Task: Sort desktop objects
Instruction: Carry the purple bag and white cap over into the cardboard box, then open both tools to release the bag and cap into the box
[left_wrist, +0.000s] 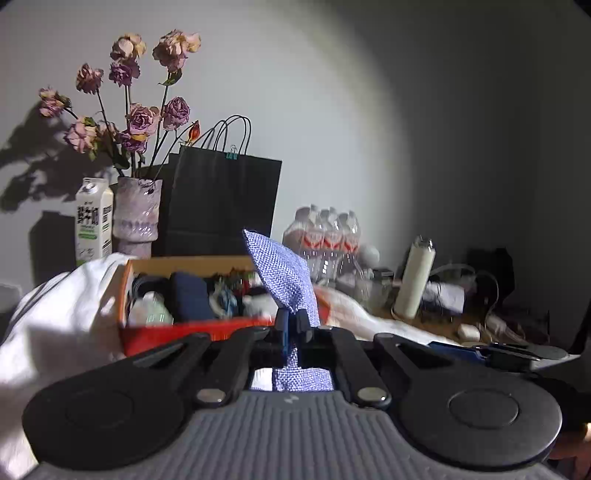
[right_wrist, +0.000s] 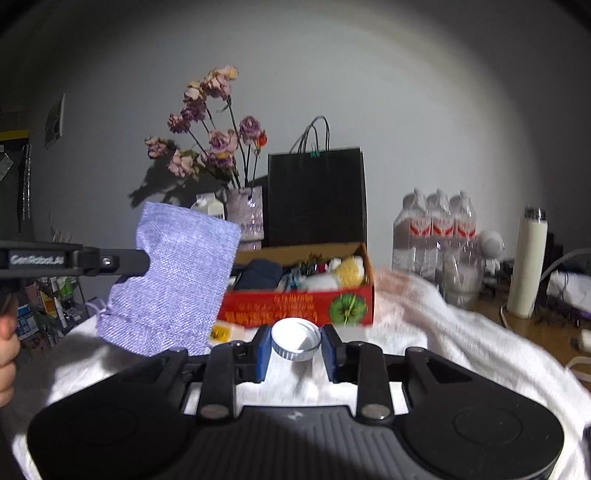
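My left gripper is shut on a lavender woven pouch, which sticks up above the fingers and hangs below them. In the right wrist view the same pouch dangles at the left from the left gripper's black finger, above the white cloth. My right gripper is shut on a small white ribbed cap, pinched between its blue pads. Behind both stands a red cardboard box filled with several small items; the left wrist view shows that box just beyond the pouch.
A white cloth covers the table. At the back stand a vase of dried roses, a milk carton, a black paper bag, a pack of water bottles and a white flask. Cables clutter the far right.
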